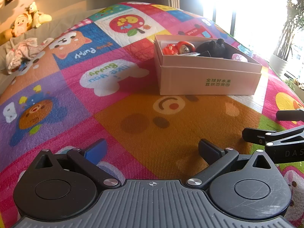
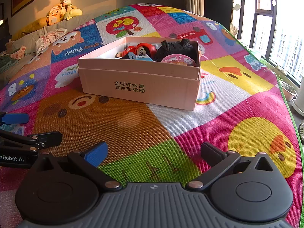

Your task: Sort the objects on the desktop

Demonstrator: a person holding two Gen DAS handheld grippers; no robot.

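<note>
A pink cardboard box point(image 1: 209, 79) point(image 2: 140, 87) stands on the colourful play mat point(image 1: 95, 87) point(image 2: 247, 104). Inside lie a red figurine point(image 1: 179, 48) point(image 2: 142, 50), a black plush point(image 1: 214, 48) point(image 2: 176, 48) and a round pink tin point(image 1: 239, 57) point(image 2: 178, 59). My left gripper point(image 1: 152, 150) is open and empty, low over the mat in front of the box; it also shows in the right wrist view point(image 2: 26, 129). My right gripper point(image 2: 153, 152) is open and empty, beside the left one; it shows at the right edge of the left wrist view point(image 1: 281, 125).
Plush toys point(image 2: 60, 11) and crumpled clothes point(image 2: 49, 38) lie on a couch at the back left. Windows and a potted plant point(image 1: 281, 57) stand to the right. The mat's edge drops off on the right point(image 2: 292, 117).
</note>
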